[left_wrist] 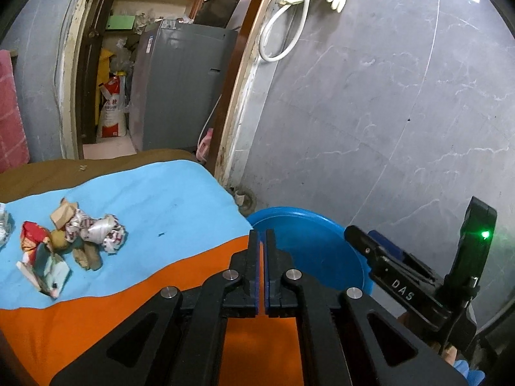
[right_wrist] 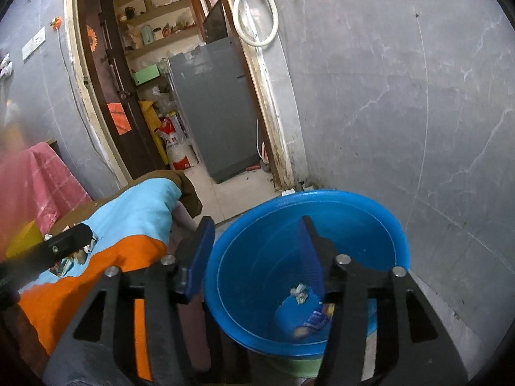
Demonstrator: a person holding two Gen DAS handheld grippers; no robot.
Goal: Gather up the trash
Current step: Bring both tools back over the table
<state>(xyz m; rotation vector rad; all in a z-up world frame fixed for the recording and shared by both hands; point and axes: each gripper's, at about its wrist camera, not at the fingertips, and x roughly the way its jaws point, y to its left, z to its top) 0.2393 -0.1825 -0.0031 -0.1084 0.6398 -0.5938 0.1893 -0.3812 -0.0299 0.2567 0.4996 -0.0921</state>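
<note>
A heap of crumpled wrappers and paper scraps [left_wrist: 69, 239] lies on the light blue cloth [left_wrist: 154, 199] at the left of the left wrist view. My left gripper [left_wrist: 261, 236] is shut with nothing between its pads, over the orange cloth [left_wrist: 128, 305] by the table's right edge. A blue bin [right_wrist: 354, 222] stands on the floor beside the table. My right gripper [right_wrist: 256, 228] hangs open above the bin's mouth, empty. A crumpled white scrap [right_wrist: 300, 292] and a blue wrapper [right_wrist: 317, 318] lie at the bin's bottom. The right gripper [left_wrist: 370, 244] also shows at the right of the left wrist view.
A grey tiled wall [left_wrist: 386, 112] rises behind the bin. An open doorway [right_wrist: 180, 96] leads to a storeroom with a grey cabinet [right_wrist: 212, 103] and shelves. A pink cloth [right_wrist: 32, 186] covers something at far left. A white hose [left_wrist: 283, 32] hangs on the wall.
</note>
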